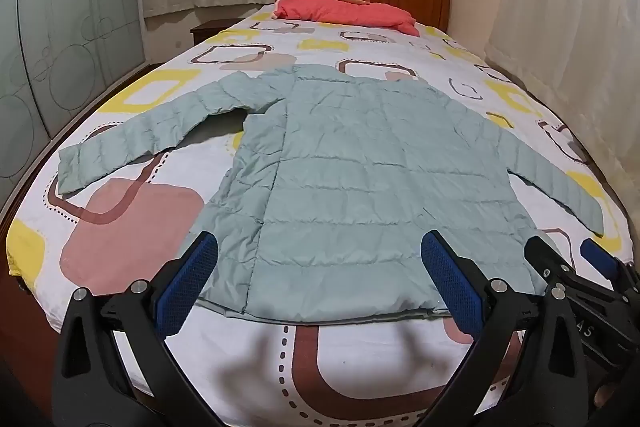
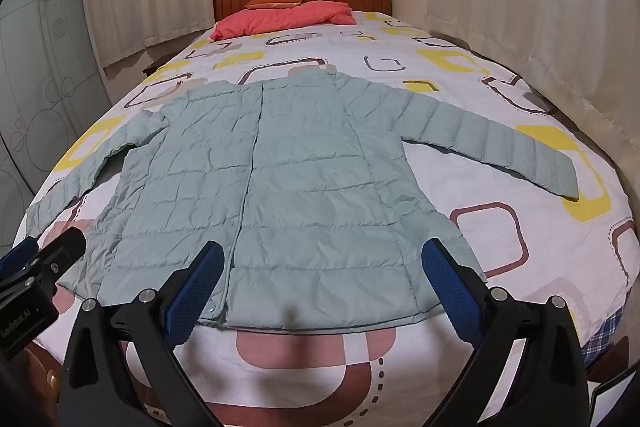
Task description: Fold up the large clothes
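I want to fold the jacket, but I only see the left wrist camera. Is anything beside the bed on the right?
Observer: Yes. A blue checked cloth shows just off the near right corner of the bed.
Child: Does the jacket have buttons?
Observer: The jacket has one round snap at its hem, beside the front opening.

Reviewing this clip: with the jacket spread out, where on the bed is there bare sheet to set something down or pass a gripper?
The widest bare sheet runs between the jacket collar and the pink quilt at the headboard. A strip lies below the hem, under the open left gripper and right gripper. A patch sits under each sleeve. The middle is crowded.
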### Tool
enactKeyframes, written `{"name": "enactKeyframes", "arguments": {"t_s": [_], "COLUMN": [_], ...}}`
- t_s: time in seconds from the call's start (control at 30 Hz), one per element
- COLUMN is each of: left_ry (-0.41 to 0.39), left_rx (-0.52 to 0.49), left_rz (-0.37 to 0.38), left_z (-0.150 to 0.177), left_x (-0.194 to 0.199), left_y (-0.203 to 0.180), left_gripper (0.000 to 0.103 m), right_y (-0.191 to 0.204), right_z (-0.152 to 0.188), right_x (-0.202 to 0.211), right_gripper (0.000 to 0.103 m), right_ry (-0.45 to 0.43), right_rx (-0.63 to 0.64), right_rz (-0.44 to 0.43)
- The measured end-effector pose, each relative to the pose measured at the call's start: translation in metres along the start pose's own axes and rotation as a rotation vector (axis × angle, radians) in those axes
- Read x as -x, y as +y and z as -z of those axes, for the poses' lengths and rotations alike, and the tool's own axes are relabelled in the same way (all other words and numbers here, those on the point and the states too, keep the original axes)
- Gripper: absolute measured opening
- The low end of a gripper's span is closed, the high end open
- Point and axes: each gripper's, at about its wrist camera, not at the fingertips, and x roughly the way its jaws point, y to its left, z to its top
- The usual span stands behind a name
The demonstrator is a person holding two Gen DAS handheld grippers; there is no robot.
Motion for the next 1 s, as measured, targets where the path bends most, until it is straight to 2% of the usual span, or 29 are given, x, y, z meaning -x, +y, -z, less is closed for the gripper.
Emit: {"name": "enactKeyframes", "arguments": {"t_s": [1.0], "left_ry": [0.025], "left_rx": [0.018], "left_rz": [0.011], "left_z": [0.005], "left_x": [-0.0048], "left_y": [0.0055], "left_gripper": [0.101], "right_y": [0.0002], "right_z": [0.0009], "right_x": [0.0001], "right_gripper": [0.098], "right_ry": [-0.004], "right_rx": [-0.006], "right_rz": [-0.006]}}
